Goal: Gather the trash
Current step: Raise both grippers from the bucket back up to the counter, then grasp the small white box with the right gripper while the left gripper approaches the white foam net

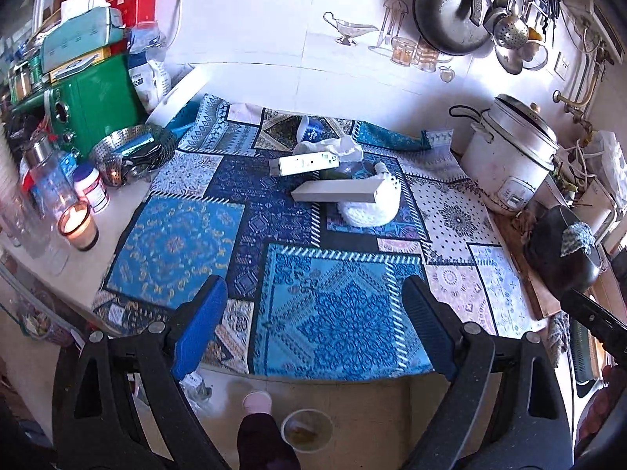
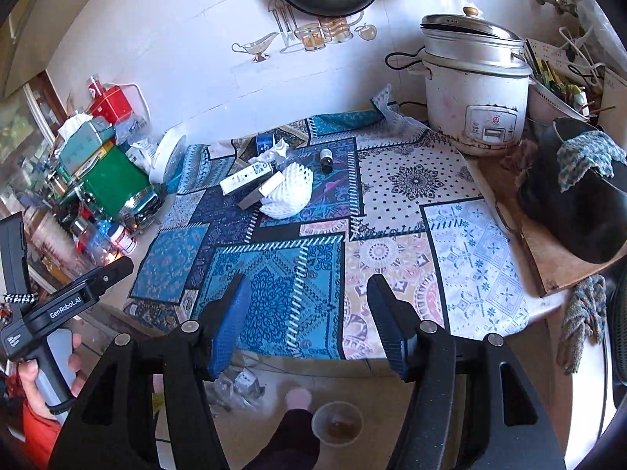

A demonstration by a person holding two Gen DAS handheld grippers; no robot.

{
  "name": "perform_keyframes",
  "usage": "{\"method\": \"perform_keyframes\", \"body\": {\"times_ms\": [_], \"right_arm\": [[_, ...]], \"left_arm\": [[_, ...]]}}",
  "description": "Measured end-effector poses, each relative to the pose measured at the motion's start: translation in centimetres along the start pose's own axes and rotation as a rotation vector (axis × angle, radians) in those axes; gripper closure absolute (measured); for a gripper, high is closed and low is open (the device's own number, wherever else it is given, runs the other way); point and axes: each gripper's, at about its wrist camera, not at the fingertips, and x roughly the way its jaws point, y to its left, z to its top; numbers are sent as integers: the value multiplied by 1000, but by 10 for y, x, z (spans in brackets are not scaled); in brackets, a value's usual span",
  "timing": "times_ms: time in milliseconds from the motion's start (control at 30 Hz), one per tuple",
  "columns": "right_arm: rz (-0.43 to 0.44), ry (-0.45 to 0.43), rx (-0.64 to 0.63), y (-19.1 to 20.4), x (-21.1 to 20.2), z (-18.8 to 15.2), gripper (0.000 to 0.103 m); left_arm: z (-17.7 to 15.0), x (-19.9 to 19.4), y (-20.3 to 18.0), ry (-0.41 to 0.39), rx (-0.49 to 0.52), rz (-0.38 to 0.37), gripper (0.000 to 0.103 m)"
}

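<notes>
A pile of trash lies at the back of the patterned cloth [image 1: 176,243]: a white foam net [image 1: 372,207] [image 2: 290,192], a long grey box [image 1: 333,192] [image 2: 262,190] resting on it, a white box [image 1: 305,162] [image 2: 245,176], a crumpled tissue [image 1: 337,147] [image 2: 274,152] and a blue-and-white cup [image 1: 309,129] [image 2: 264,141]. A small dark bottle [image 2: 325,159] stands beside the net. My left gripper [image 1: 313,290] hangs open over the cloth's front edge, holding nothing. My right gripper [image 2: 309,280] is also open and empty, well short of the pile.
A white rice cooker [image 1: 509,156] [image 2: 474,94] stands at the back right, with a black pot [image 2: 576,203] on a wooden board in front of it. At the left are a green tin [image 1: 94,109], jars and a lit candle [image 1: 78,227]. On the floor below sit a clear cup [image 1: 307,429] [image 2: 337,423] and a person's foot [image 1: 256,403].
</notes>
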Motion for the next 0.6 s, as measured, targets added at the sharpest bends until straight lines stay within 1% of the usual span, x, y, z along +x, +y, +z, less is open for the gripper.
{"method": "perform_keyframes", "body": {"times_ms": [100,133,200,333,400,467,600], "right_arm": [[-42,-10,7,20,30,18,45],[-53,-5,14,28,42,23,45],[-71,16,43,43,69,39,45],[-99,72,56,72,126,66,45],[-105,96,64,82,150,75,45],[-86,129,99,85,171,82,45],[-71,198,193,79,209,89,45]], "left_arm": [[34,39,20,16,18,-53,12],[44,52,25,29,25,-57,12],[67,80,36,61,36,-67,12],[112,137,60,134,75,-132,12],[126,163,67,161,105,-150,12],[140,196,73,200,133,-159,12],[159,263,77,294,161,-198,12]]}}
